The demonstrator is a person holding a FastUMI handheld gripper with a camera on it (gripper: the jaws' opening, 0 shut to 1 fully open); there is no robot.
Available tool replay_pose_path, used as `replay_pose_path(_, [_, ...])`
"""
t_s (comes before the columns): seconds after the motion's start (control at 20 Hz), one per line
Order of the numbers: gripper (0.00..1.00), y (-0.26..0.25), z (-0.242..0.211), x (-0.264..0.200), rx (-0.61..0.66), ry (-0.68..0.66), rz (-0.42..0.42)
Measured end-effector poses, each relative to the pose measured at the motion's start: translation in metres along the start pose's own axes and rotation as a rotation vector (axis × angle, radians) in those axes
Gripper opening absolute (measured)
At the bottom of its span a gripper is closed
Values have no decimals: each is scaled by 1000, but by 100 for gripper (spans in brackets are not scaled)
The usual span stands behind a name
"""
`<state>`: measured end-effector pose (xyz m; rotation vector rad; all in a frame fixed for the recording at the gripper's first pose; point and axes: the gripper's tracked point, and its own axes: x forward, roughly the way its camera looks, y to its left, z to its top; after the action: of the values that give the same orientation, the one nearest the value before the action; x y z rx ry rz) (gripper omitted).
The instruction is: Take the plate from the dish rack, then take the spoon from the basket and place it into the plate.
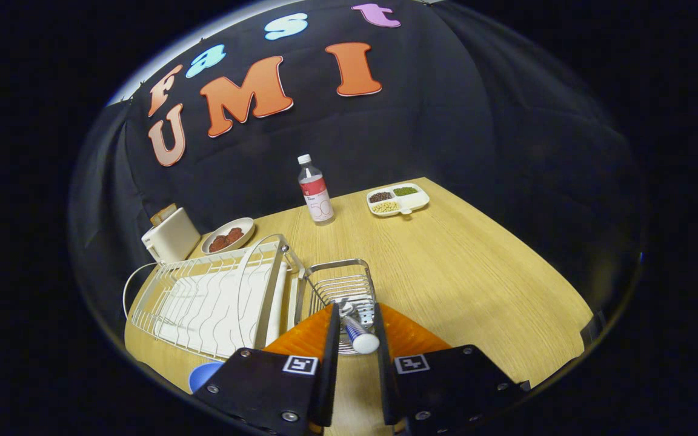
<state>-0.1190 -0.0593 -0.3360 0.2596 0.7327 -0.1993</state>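
The spoon has a white handle with a blue band and a metal bowl end. It stands in the wire basket, which hangs on the right side of the white dish rack. My gripper reaches down into the basket, and its orange fingers sit close on either side of the spoon's handle, shut on it. The handle's end points back toward the camera. A blue plate lies on the table beside the left finger, mostly hidden by it.
A water bottle stands beyond the basket. A divided white tray of beans lies further right. A white toaster and a bowl of dark food sit behind the rack. Bare wooden table spreads to the right.
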Motion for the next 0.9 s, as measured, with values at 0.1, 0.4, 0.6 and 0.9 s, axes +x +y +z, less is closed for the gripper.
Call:
replay_pose_path(0.1, [19,2,7,-5,31,-13,2])
replay_pose_path(0.4, [11,14,32,-20,36,-19,54])
replay_pose_path(0.6, [12,27,62,-41,8,-63,82])
replay_pose_path(0.9, [11,51,97,-80,19,-118,175])
